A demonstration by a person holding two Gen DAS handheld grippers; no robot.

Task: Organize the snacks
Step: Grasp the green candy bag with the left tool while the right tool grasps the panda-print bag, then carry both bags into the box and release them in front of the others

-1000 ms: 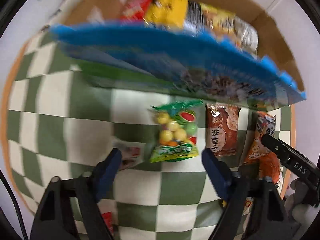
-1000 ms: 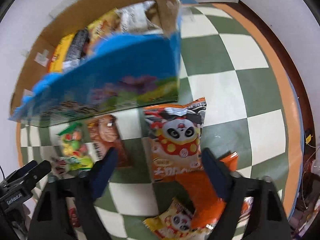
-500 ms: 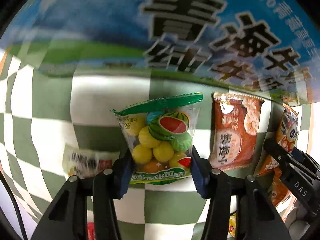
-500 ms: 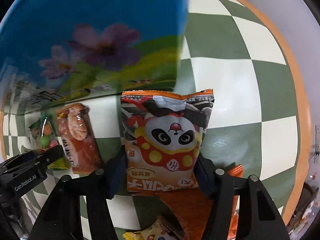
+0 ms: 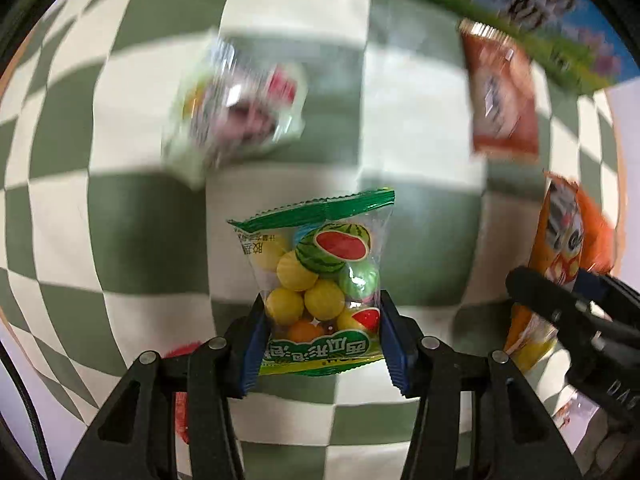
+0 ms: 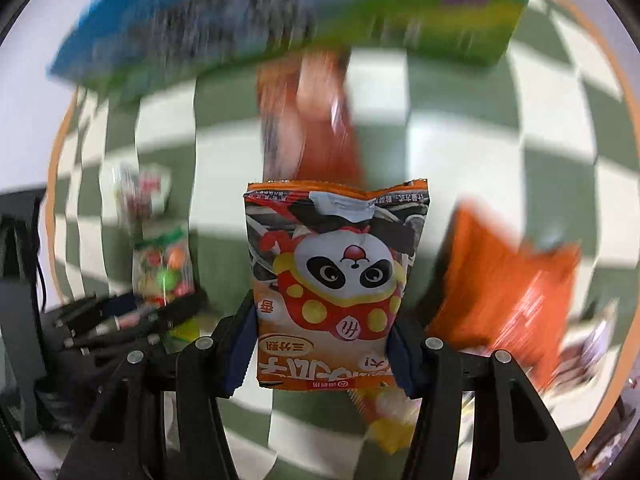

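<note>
Gripping one packet each: left fingers (image 5: 322,344) clamp the candy bag (image 5: 316,288), right fingers (image 6: 322,350) the panda snack (image 6: 336,284).

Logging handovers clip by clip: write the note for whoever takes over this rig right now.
Left hand-held gripper: shut on the fruit candy bag, held above the checkered cloth.
Right hand-held gripper: shut on the panda snack bag, also raised.
On the cloth: brown-red packet, orange bag, pale blurred packet, near the blue printed box.
Done: both bags gripped.
Left: place both, probably in the box, then the remaining packets.
</note>
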